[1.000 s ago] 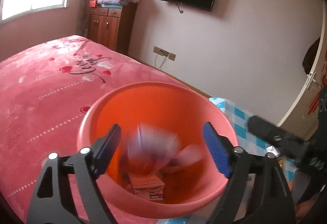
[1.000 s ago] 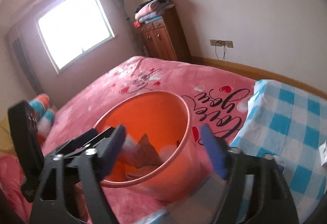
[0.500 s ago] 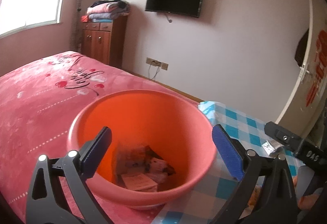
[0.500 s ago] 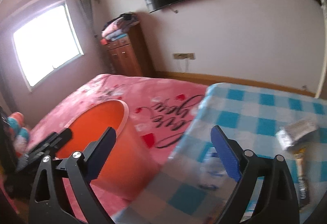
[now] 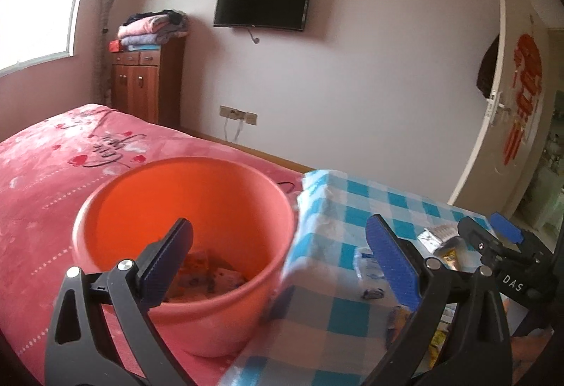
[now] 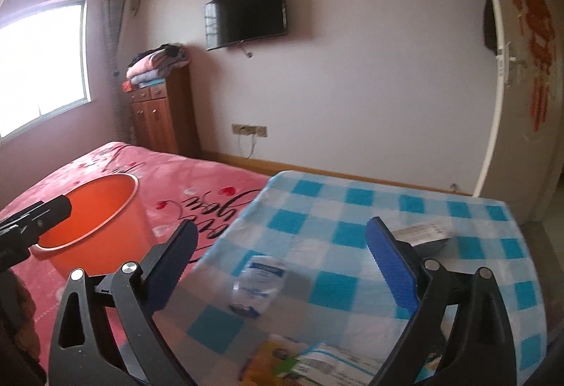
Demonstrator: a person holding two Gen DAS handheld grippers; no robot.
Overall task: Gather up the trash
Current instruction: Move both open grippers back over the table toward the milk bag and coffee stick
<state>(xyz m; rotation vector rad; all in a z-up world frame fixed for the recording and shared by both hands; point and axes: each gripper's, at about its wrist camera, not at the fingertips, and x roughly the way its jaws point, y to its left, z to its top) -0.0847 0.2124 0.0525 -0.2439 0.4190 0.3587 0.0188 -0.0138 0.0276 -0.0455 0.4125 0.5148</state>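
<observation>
While the left tongs [image 5: 278, 259] are held wide apart with nothing between them, an orange bucket [image 5: 183, 210] with wrappers [image 5: 211, 280] at its bottom is seen on the pink bed [image 5: 46, 157], touching the checked counter [image 5: 352, 206]. From the right wrist, the right tongs [image 6: 280, 259] are likewise spread wide and empty above the counter, where a clear plastic packet [image 6: 259, 280], a silver wrapper [image 6: 423, 231] and yellow-green packaging [image 6: 303, 363] are scattered.
</observation>
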